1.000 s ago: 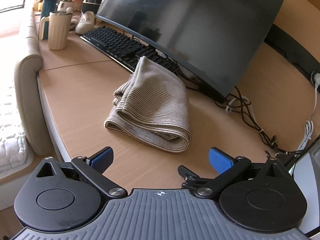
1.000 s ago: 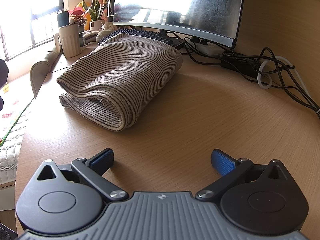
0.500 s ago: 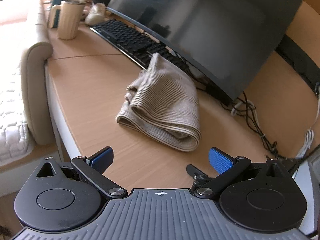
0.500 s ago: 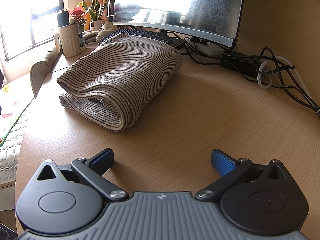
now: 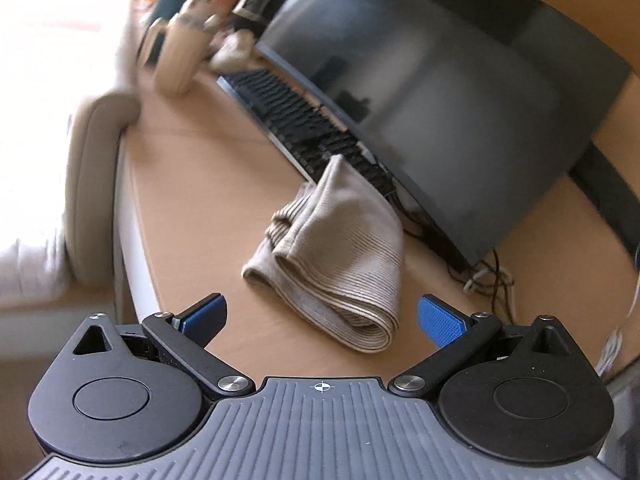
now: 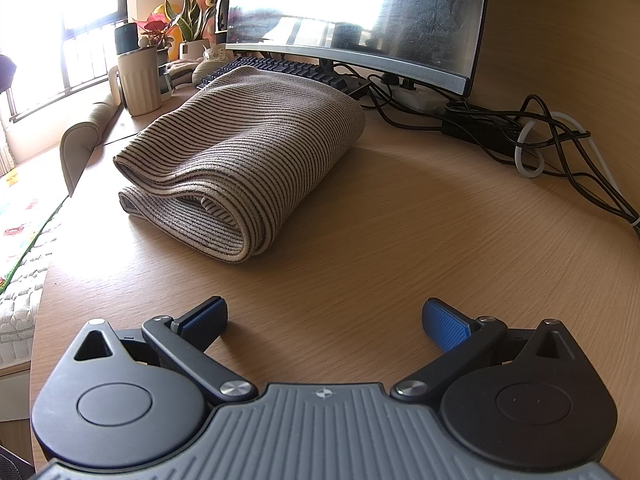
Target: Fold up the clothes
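A wooden desk (image 6: 400, 240) fills both views; a dark curved monitor (image 6: 360, 12) stands along its far side, at twelve to one o'clock from the right gripper and at one to two o'clock from the left; a black keyboard (image 5: 296, 120) lies just in front of the screen, running up toward eleven o'clock in the left view; a padded beige armrest (image 5: 92, 184) meets the desk edge at nine to ten o'clock there; the folded striped garment (image 6: 248, 160) lies on the desk at about eleven o'clock in the right view, its rolled fold facing the camera and its far end close to the keyboard; in the left view the same garment (image 5: 336, 256) sits near twelve o'clock, well above the fingers; a tangle of dark and white cables (image 6: 532, 140) lies at two o'clock beside the monitor base; a ribbed cream mug (image 6: 138, 80) stands at ten o'clock with potted plants (image 6: 176, 28) behind it; the left gripper (image 5: 322, 316) is spread wide, holding nothing; the right gripper (image 6: 324, 320) likewise gapes empty over bare wood, apart from the garment.
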